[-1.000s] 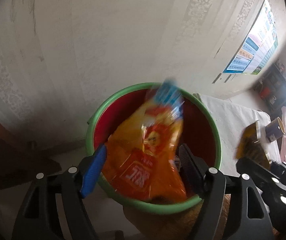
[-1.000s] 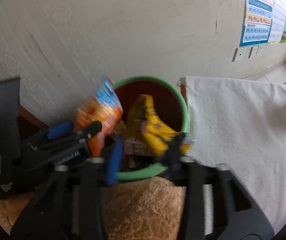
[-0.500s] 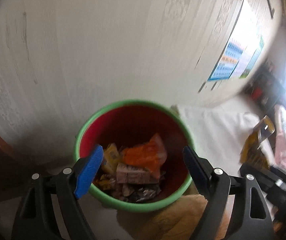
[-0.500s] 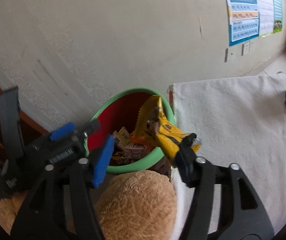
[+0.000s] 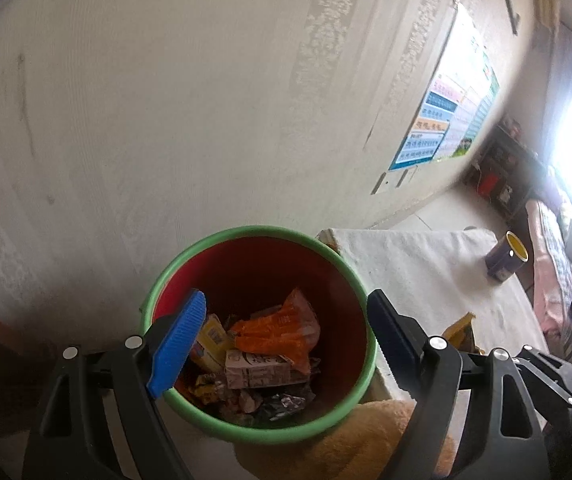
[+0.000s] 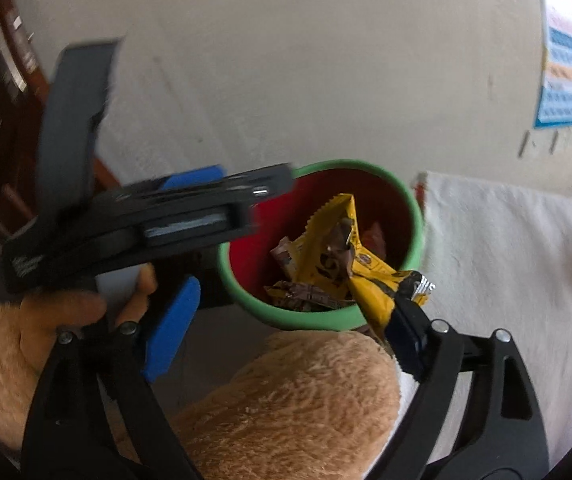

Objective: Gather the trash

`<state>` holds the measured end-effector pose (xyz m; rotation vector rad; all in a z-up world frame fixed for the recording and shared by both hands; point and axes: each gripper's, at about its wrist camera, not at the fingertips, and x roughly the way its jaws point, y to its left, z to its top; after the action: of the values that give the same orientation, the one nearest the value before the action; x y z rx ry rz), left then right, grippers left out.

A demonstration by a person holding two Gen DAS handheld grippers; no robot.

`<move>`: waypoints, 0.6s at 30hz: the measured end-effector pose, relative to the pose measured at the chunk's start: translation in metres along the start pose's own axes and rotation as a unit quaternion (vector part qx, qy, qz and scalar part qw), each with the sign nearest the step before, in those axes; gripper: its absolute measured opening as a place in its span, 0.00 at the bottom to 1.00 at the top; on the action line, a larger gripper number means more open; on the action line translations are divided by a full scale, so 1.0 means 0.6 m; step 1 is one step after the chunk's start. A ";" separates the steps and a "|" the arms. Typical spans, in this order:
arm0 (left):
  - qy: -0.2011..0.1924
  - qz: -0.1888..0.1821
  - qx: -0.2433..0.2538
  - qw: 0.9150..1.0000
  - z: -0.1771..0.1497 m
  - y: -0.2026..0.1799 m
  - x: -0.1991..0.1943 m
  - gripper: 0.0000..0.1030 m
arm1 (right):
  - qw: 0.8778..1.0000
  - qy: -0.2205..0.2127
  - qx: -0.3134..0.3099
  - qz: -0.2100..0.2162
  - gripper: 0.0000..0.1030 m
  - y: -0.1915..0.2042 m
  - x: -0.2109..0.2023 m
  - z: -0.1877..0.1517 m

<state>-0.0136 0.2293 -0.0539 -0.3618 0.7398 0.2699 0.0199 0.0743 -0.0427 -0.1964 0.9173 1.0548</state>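
Hovering over the bin (image 5: pixel 328 254), your left gripper (image 5: pixel 282 336) had jaws spread empty; your right gripper (image 6: pixel 286 326), jaws parted, touched the yellow wrapper (image 6: pixel 366 276) at four o'clock

Wrappers (image 5: pixel 274 332) lie in the bin (image 5: pixel 338 260), left of the cloth (image 5: pixel 418 264) bearing a mug (image 5: pixel 506 262).

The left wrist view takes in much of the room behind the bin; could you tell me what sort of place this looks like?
Probably a lived-in room of a home. A chart poster hangs on a patterned wall, a mug stands on a table under a white cloth, and cluttered shelves sit by a bright window.
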 end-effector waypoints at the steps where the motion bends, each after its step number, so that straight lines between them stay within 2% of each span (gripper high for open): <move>1: 0.000 0.001 0.010 1.000 0.002 -0.003 0.004 0.77 | 1.000 0.001 -0.011 0.002 0.82 0.008 0.002 0.001; 4: -0.004 0.017 0.036 0.999 0.008 -0.011 0.015 0.77 | 0.999 0.001 -0.036 0.009 0.82 0.023 0.007 0.006; 6: -0.009 0.045 0.051 0.998 0.013 -0.012 0.026 0.77 | 0.999 -0.003 -0.050 0.011 0.82 0.032 0.007 0.011; 11: 0.011 0.109 0.027 0.994 0.029 0.026 0.067 0.77 | 0.999 -0.019 -0.045 0.022 0.83 0.032 -0.006 0.011; 13: 0.019 0.108 -0.001 0.994 0.033 0.045 0.070 0.77 | 0.999 -0.029 -0.035 0.014 0.83 0.026 -0.015 0.011; 15: 0.008 0.087 -0.021 0.996 0.034 0.050 0.053 0.77 | 0.999 -0.043 -0.022 0.001 0.85 0.013 -0.028 0.007; 18: -0.011 0.073 -0.004 0.997 0.030 0.028 0.028 0.78 | 0.997 -0.061 0.022 -0.039 0.87 -0.016 -0.054 -0.006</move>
<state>0.0033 0.2535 -0.0570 -0.3127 0.7446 0.4149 0.0204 0.0461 -0.0241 -0.1282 0.8156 0.9626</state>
